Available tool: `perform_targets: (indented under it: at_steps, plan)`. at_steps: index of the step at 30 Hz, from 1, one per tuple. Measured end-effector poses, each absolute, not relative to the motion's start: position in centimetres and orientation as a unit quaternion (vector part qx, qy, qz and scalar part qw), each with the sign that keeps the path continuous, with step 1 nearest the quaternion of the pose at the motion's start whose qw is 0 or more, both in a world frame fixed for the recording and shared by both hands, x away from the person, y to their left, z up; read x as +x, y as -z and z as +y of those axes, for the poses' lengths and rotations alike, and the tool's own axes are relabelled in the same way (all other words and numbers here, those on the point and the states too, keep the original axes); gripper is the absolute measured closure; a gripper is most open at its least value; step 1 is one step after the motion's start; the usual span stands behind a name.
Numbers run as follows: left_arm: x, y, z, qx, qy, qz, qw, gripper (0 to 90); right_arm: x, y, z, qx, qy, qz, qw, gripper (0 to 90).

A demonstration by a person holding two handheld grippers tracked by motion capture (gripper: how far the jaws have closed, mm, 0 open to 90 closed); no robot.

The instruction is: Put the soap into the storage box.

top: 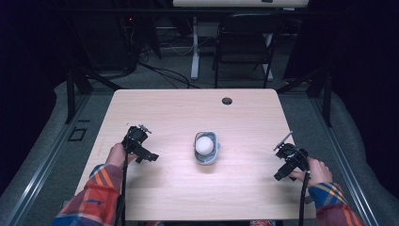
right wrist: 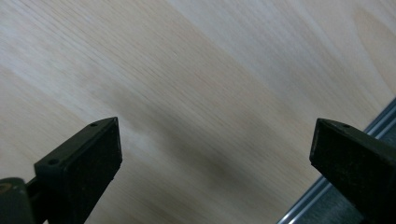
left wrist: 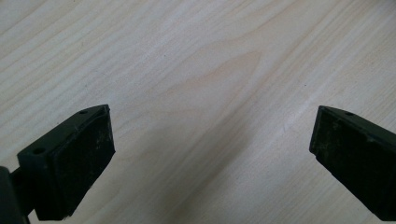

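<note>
No writing, label, brand mark or number can be read anywhere here: the pale wooden surface point(top: 188, 113) carries only its grain, with nothing printed on it.

The pale wooden surface point(top: 188, 113) with rounded corners carries a small dark round cable hole point(top: 227, 100) near its far edge, at about one o'clock from the middle. Beyond that edge, at twelve o'clock, a black metal folding chair point(top: 244, 44) stands on grey carpet point(top: 155, 80). To its left, at eleven o'clock, a white desk leg point(top: 194, 47) rises beside loose black cables point(top: 164, 73). Grey metal floor rails point(top: 51, 155) run along the nine o'clock and three o'clock sides.
</note>
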State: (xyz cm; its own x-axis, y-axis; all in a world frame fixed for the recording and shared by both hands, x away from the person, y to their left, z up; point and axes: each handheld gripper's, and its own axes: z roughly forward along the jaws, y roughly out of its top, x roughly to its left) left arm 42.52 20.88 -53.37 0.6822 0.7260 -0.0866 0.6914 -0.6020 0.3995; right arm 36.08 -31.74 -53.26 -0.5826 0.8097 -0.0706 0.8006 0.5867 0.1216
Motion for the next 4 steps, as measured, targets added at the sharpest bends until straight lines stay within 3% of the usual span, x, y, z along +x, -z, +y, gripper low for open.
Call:
perform_targets:
  at_steps: [4]
  plan:
    - [42.50, 53.31, 20.88, 0.895, -0.044, 0.393, 0.205, 0.0, 36.27, 53.13, -31.84, 0.444, -0.013, 0.894, 0.059, 2.0]
